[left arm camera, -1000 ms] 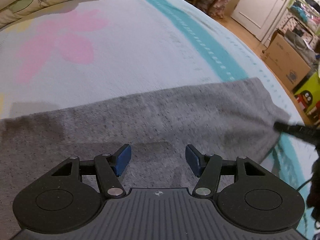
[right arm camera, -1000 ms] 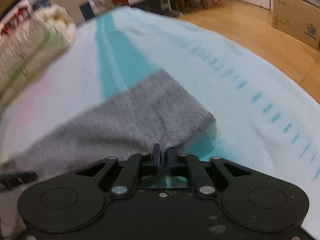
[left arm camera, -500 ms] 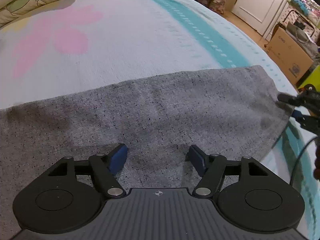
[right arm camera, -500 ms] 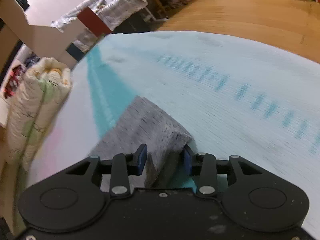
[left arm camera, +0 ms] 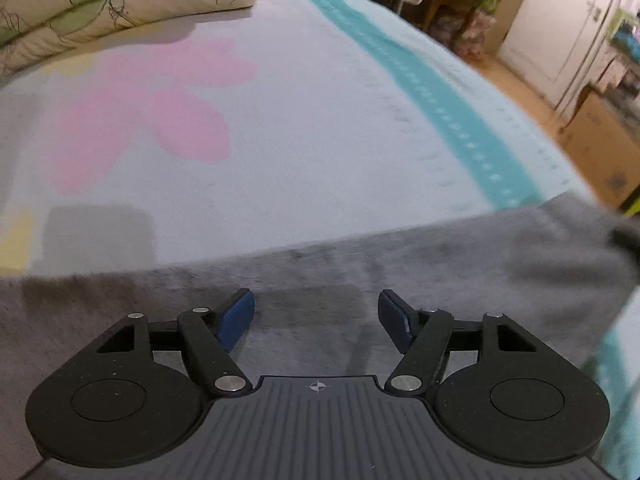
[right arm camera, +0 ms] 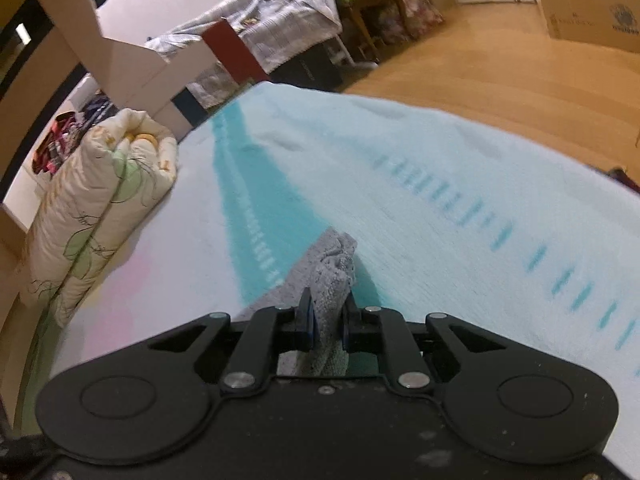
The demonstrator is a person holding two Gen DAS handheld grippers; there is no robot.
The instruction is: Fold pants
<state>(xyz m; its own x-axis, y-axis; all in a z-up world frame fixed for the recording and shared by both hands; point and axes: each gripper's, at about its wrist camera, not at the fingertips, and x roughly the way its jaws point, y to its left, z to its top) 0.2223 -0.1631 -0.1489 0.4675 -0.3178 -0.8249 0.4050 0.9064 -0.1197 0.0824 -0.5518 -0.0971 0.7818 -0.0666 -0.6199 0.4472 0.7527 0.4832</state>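
The grey pants [left arm camera: 400, 264] lie flat across the bed, filling the lower part of the left wrist view. My left gripper [left arm camera: 316, 314] is open and empty, hovering just above the cloth with its blue pads apart. My right gripper [right arm camera: 327, 314] is shut on the right end of the pants [right arm camera: 332, 276], with a bunched fold of grey fabric standing up between the pads. The right gripper shows only as a dark blur [left arm camera: 626, 236] at the pants' right end in the left wrist view.
The bed sheet [left arm camera: 280, 120] is pale with a pink flower and a teal stripe [left arm camera: 440, 92]. A folded quilt [left arm camera: 120, 4] lies at the head of the bed; it also shows in the right wrist view [right arm camera: 96, 208]. Cardboard boxes [right arm camera: 588, 0] stand on the wooden floor beyond the bed edge.
My right gripper opened, then shut again on the pants' end and lifted a fold. The left gripper stayed open and tilted up, so less of the pants shows.
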